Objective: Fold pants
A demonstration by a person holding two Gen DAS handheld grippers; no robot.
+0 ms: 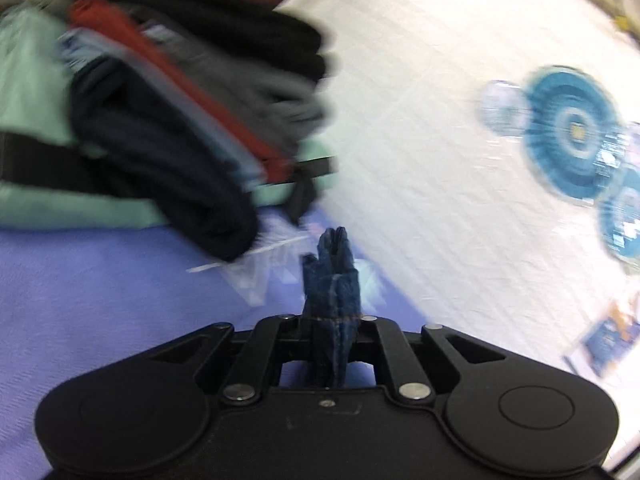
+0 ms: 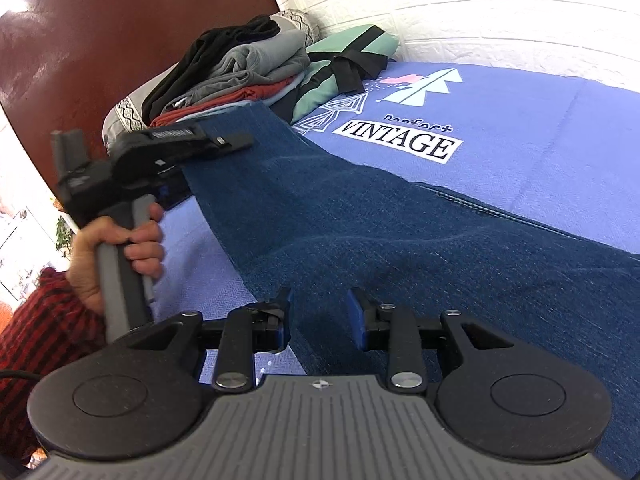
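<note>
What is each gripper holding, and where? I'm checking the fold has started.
The left gripper pinches the blue jeans at a leg's hem edge. The right gripper holds nothing, open over the denim.

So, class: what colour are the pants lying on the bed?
Dark blue denim pants, shown best in the right wrist view.
</note>
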